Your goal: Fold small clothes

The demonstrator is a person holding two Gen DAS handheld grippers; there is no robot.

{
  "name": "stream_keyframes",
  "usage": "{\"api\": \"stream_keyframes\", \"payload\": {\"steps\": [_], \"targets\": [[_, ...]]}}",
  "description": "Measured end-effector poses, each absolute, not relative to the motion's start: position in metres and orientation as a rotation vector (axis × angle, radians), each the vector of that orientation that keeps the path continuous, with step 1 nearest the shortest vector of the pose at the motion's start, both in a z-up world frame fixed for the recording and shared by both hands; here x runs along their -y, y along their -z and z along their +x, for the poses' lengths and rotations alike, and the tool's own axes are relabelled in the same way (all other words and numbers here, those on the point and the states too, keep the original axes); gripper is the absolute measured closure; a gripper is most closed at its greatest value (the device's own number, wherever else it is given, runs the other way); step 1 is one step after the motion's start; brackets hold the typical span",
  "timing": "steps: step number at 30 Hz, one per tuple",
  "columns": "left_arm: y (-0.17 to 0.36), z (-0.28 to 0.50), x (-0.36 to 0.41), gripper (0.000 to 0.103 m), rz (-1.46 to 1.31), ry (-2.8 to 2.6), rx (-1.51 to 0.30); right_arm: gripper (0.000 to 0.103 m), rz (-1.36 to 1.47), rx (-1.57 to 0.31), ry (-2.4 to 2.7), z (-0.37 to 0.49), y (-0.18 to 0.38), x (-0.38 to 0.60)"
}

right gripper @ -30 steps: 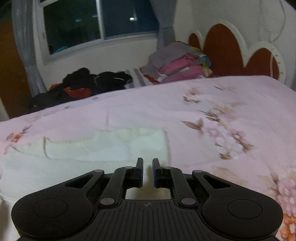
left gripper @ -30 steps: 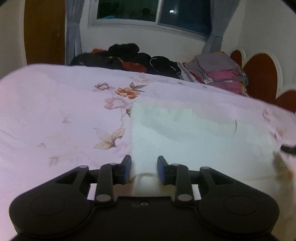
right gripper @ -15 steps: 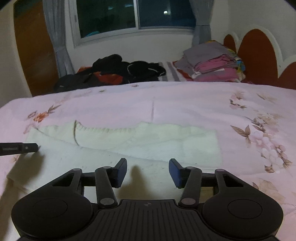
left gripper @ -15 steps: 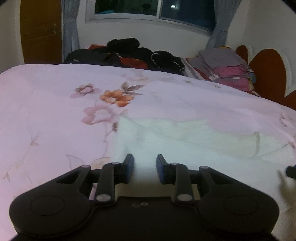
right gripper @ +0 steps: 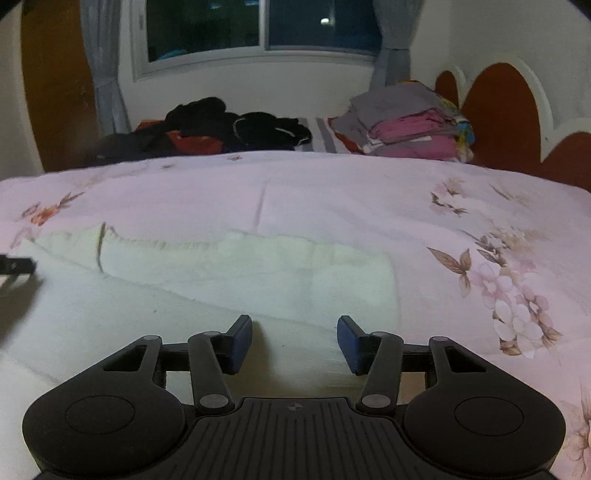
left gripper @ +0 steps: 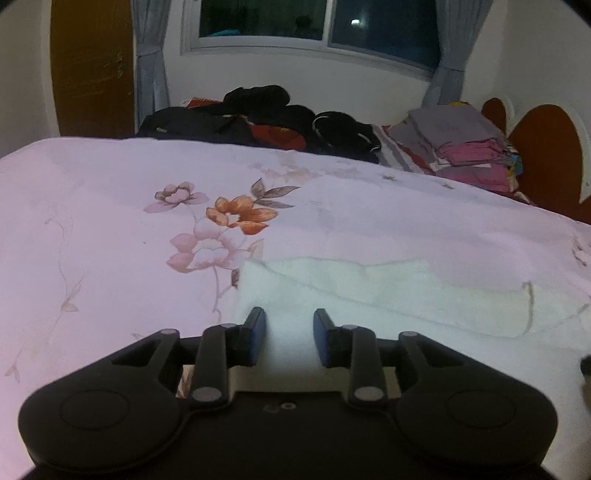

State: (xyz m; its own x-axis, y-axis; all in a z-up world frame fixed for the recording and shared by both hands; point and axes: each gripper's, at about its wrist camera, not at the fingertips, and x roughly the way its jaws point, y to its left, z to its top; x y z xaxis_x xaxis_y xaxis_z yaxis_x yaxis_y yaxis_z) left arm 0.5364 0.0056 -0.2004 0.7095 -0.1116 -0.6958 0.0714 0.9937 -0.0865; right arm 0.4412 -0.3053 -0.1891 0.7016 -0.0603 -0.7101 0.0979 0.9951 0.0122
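A small white garment (left gripper: 388,295) lies flat on the pink flowered bedsheet (left gripper: 110,229), folded over lengthwise with a ribbed edge along its far side. It also shows in the right wrist view (right gripper: 240,273). My left gripper (left gripper: 289,341) is open and empty, just above the garment's left end. My right gripper (right gripper: 294,343) is open wide and empty, above the garment's near right part. The tip of the left gripper (right gripper: 16,265) shows at the left edge of the right wrist view.
A heap of dark unfolded clothes (left gripper: 258,118) lies at the far side of the bed. A stack of folded grey and pink clothes (left gripper: 461,147) sits at the far right by the red headboard (left gripper: 543,155). A window (right gripper: 258,26) with curtains is behind.
My right gripper has opened wide and let go of the garment. Both grippers have drawn back and the garment's top layer now lies flat on the bed.
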Motion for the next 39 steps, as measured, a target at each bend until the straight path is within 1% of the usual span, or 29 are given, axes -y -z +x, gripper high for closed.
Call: {"api": "stream_keyframes", "payload": {"steps": [3, 7, 13, 20, 26, 27, 29, 30, 31, 35, 36, 37, 39], "targets": [[0.199, 0.546, -0.01, 0.073, -0.075, 0.096, -0.795, 0.052, 0.095, -0.789, 0.108, 0.441, 0.193, 0.319], [0.198, 0.545, -0.009, 0.073, -0.068, 0.094, -0.802, 0.052, 0.137, -0.759, 0.13, 0.437, 0.183, 0.326], [0.195, 0.539, -0.006, 0.074, -0.048, 0.085, -0.807, 0.052, 0.094, -0.792, 0.129, 0.433, 0.189, 0.322], [0.188, 0.519, -0.002, 0.074, -0.024, 0.096, -0.81, 0.052, 0.107, -0.77, 0.101, 0.422, 0.176, 0.308], [0.18, 0.49, 0.006, 0.074, -0.033, 0.146, -0.818, 0.052, 0.048, -0.807, 0.086, 0.415, 0.188, 0.291], [0.18, 0.485, 0.007, 0.071, -0.031, 0.153, -0.821, 0.051, 0.05, -0.812, 0.086, 0.415, 0.188, 0.291], [0.182, 0.474, 0.01, 0.071, -0.029, 0.166, -0.83, 0.041, 0.045, -0.823, 0.088, 0.415, 0.189, 0.291], [0.183, 0.468, 0.012, 0.071, -0.025, 0.171, -0.832, 0.025, 0.04, -0.83, 0.091, 0.416, 0.19, 0.291], [0.185, 0.463, 0.014, 0.07, -0.02, 0.171, -0.832, 0.017, 0.034, -0.837, 0.093, 0.416, 0.192, 0.29], [0.19, 0.452, 0.015, 0.07, -0.004, 0.151, -0.824, 0.015, 0.05, -0.836, 0.089, 0.412, 0.195, 0.291], [0.189, 0.451, 0.014, 0.07, -0.007, 0.146, -0.827, 0.012, 0.066, -0.844, 0.086, 0.412, 0.195, 0.293], [0.188, 0.449, 0.013, 0.07, -0.009, 0.141, -0.831, 0.002, 0.083, -0.859, 0.077, 0.412, 0.195, 0.296], [0.185, 0.443, 0.013, 0.07, -0.004, 0.134, -0.833, 0.0, 0.106, -0.885, 0.051, 0.412, 0.195, 0.299]]}}
